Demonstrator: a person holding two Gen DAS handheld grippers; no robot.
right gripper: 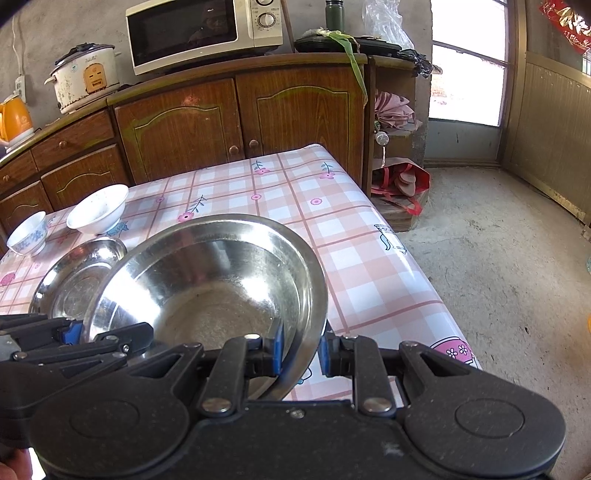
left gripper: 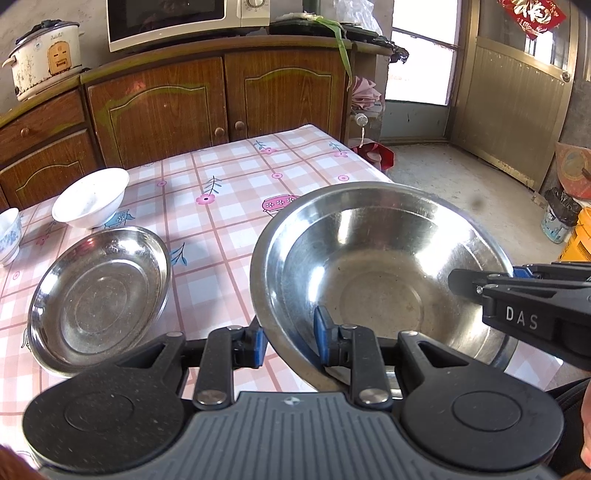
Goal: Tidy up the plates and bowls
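Both jaws are clenched on the big steel bowl's (left gripper: 380, 280) rim, left gripper (left gripper: 290, 345) at its near-left edge, right gripper (right gripper: 301, 350) at its near-right, likely because so wide a bowl would tip from one pinch. It rides tilted above the checked table (left gripper: 236, 173), right of the steel plate (left gripper: 99, 299), white bowls (left gripper: 92, 197) far left

— Where are you working?
— You're in a home kitchen: a microwave (right gripper: 203, 33) and a worn rice cooker (right gripper: 83, 77) sit on wooden cabinets (right gripper: 236, 125) at twelve o'clock.
— And closer to you?
— You face a table (right gripper: 351, 236) under a pink checked cloth; at two o'clock, a bare concrete floor (right gripper: 498, 266).
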